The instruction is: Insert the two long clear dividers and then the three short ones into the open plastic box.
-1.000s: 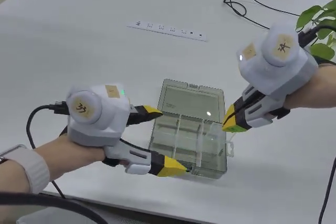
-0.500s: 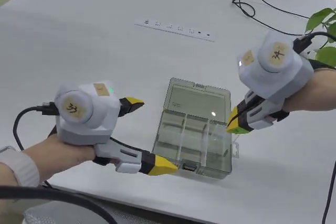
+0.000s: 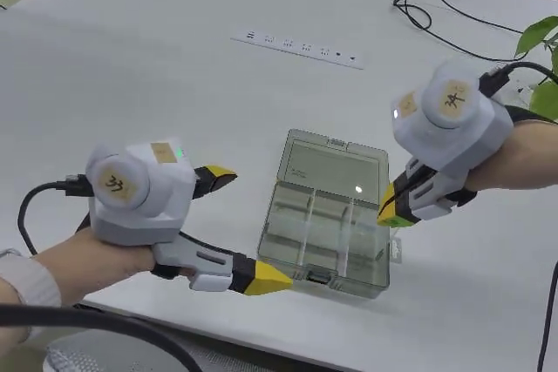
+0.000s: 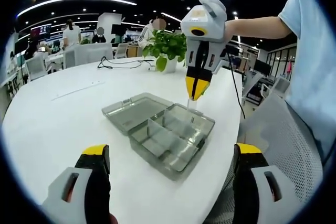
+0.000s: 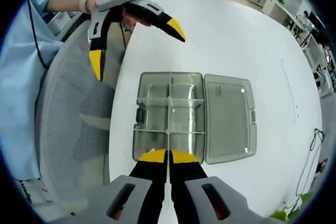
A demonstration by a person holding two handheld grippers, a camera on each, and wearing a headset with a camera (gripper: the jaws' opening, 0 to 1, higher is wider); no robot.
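With our left gripper point(image 3: 251, 226) gaping wide and idle beside the open smoky clear plastic box point(image 3: 349, 280) at the white table's point(image 3: 131, 58) near edge, our right gripper point(image 3: 390, 213), pinched shut on what seems a short clear divider point(image 4: 191, 104) over the box's right side, could miss its slot and wedge the piece crooked.

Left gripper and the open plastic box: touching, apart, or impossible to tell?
Apart. The left gripper view shows the left gripper open, with bare table between each jaw tip and the plastic box ahead.
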